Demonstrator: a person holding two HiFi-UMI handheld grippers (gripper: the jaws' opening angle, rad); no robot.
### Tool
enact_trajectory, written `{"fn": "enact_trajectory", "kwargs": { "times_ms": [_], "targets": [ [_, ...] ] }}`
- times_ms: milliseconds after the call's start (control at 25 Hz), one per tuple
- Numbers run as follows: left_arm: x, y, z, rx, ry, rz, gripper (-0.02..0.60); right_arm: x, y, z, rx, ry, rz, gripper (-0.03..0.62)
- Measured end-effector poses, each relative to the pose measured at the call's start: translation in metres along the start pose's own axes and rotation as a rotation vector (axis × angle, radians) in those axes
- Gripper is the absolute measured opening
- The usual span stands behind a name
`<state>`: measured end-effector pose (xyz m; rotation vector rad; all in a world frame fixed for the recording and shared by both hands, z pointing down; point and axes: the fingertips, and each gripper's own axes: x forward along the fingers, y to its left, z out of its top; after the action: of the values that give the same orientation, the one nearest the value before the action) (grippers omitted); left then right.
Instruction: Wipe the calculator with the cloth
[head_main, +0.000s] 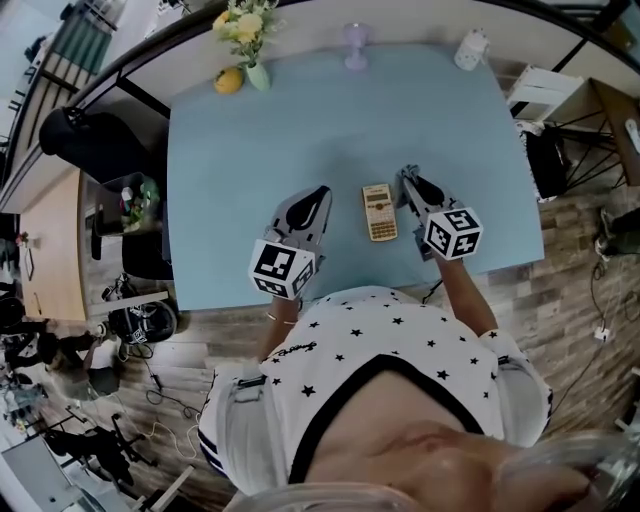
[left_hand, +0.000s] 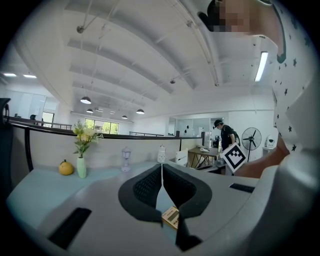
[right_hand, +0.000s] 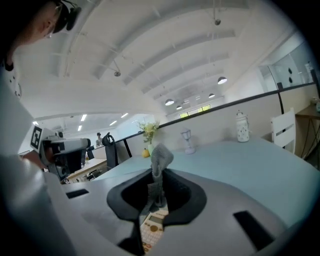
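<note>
The tan calculator (head_main: 379, 211) lies flat on the light-blue table (head_main: 250, 160), near its front edge and between my two grippers. My right gripper (head_main: 406, 177) is just right of the calculator's far end and is shut on a grey cloth (right_hand: 161, 156), which sticks up beyond the jaws. Below those jaws the right gripper view shows the calculator (right_hand: 152, 227). My left gripper (head_main: 320, 193) is a little left of the calculator, shut with nothing in it. In the left gripper view the jaws (left_hand: 162, 172) meet, and a corner of the calculator (left_hand: 171, 216) shows beneath them.
At the table's far edge stand a vase of yellow flowers (head_main: 247, 40), a yellow fruit (head_main: 229, 81), a small clear goblet-shaped lamp (head_main: 356, 45) and a white jar (head_main: 471, 50). A black chair (head_main: 90, 140) is off the table's left side.
</note>
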<state>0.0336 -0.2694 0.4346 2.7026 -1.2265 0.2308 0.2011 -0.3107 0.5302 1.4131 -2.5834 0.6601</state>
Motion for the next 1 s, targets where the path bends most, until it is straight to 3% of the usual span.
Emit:
{"fn": "enact_trajectory", "kwargs": {
  "times_ms": [320, 560, 1000],
  "targets": [
    [-0.004, 0.003, -0.001, 0.0, -0.003, 0.006, 0.031, -0.018, 0.034, 0.066, -0.084, -0.171, 0.056, 0.052],
    [-0.005, 0.001, -0.001, 0.003, 0.0, 0.002, 0.031, -0.019, 0.054, 0.068, -0.093, -0.171, 0.125, 0.048],
    [-0.004, -0.002, -0.002, 0.006, 0.008, -0.004, 0.031, -0.022, 0.057, 0.069, -0.074, -0.18, 0.134, 0.048]
  ]
}}
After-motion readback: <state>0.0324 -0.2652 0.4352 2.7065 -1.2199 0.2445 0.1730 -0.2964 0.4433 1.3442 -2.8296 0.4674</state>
